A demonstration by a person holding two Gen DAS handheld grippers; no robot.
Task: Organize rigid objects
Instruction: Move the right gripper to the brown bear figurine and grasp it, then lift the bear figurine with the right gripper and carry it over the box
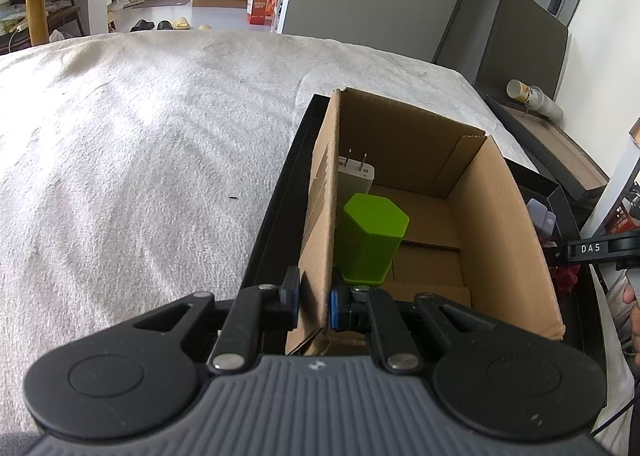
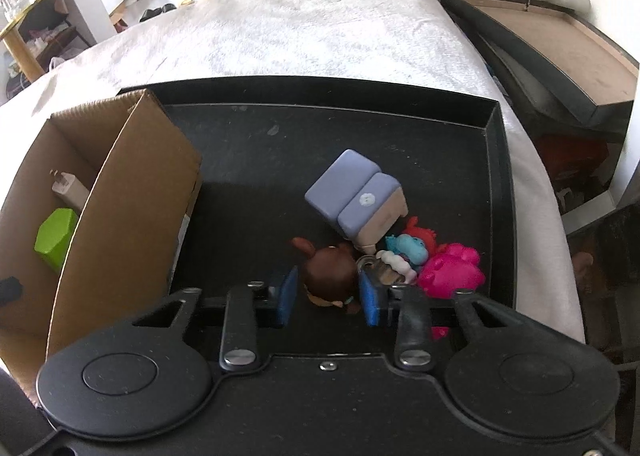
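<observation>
Left gripper [image 1: 314, 302] has its fingers clamped on the near wall of the cardboard box [image 1: 504, 224], lower centre of the left wrist view, w/ a green hexagonal block [image 1: 370, 242] and a white plug adapter [image 1: 356, 176] already inside. Right gripper [image 2: 328, 292], lower centre of its view, has 2 blue fingers straddling the brown figurine head [image 2: 330, 274] in the black tray [image 2: 496, 160]; can't tell if both pads press it yet. Risks: round head could squirt out of the pinch, or the right-hand finger could snag the metal keyring [image 2: 374, 268] and drag the pink toy [image 2: 450, 272] and lilac block [image 2: 356, 192] piled just beside it.
</observation>
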